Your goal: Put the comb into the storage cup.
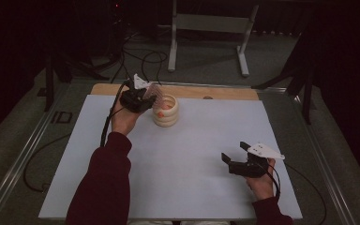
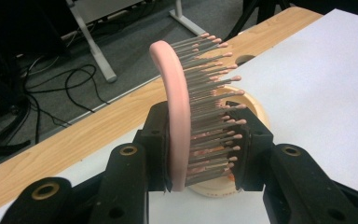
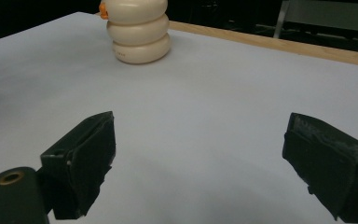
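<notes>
- Right gripper (image 1: 232,158) nearest, at five o'clock on the white sheet (image 1: 192,159), jaws wide apart, empty.
- Left gripper (image 2: 205,154) at eleven o'clock clamps the pink brush (image 2: 179,107) above the ribbed cream holder (image 1: 165,110).
- Risk: bristles catching the rim could tip it.

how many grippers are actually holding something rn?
1. The left gripper, at the table's far left by the cream ribbed holder, is shut on a pink hairbrush. The right gripper hangs open over the white sheet, near right, holding nothing.
</notes>
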Available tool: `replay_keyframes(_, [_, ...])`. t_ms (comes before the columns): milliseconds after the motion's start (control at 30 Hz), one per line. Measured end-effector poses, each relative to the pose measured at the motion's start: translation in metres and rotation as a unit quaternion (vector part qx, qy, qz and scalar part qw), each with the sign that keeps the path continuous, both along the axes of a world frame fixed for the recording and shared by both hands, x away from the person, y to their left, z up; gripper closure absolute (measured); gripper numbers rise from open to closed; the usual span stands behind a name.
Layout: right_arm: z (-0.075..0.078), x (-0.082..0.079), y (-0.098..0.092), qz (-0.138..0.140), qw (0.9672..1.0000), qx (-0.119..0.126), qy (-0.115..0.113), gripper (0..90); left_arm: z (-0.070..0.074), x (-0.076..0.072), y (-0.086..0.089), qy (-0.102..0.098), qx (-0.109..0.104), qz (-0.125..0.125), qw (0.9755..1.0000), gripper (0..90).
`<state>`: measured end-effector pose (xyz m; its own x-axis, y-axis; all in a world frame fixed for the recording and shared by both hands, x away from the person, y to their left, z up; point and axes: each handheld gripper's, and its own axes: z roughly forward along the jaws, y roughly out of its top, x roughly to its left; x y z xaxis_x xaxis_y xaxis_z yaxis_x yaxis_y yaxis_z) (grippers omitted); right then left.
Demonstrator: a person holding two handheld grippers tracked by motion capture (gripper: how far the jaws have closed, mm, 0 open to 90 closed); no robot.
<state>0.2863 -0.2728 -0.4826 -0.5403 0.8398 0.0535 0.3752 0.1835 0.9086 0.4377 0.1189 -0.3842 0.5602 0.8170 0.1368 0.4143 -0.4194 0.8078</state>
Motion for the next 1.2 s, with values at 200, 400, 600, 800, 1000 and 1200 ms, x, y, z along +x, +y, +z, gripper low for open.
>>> replay_keyframes(200, [0.000,0.000,0.000,0.000,1.0000,0.002,0.000,9.6,0.000,0.000,0.001,0.001,0.005,0.004,1.0000,56.9])
replay_keyframes(400, [0.000,0.000,0.000,0.001,1.0000,0.001,-0.001,9.5,0.000,0.000,0.004,0.004,0.003,0.008,0.9999,50.8])
replay_keyframes(600, [0.000,0.000,0.001,0.001,1.0000,0.002,0.001,9.6,-0.003,0.001,0.006,0.019,0.001,0.014,0.9997,40.1])
replay_keyframes(800, [0.000,0.000,0.001,0.001,1.0000,0.001,0.002,9.6,-0.008,-0.002,0.012,0.006,-0.005,0.029,0.9996,27.8])
replay_keyframes(1000, [-0.001,0.000,0.002,0.004,1.0000,0.001,0.002,9.6,-0.007,-0.003,0.016,0.002,-0.011,0.031,0.9995,18.5])
replay_keyframes(1200, [-0.001,0.000,0.002,0.004,1.0000,0.001,0.002,9.6,-0.006,-0.004,0.017,0.001,-0.014,0.031,0.9994,14.5])
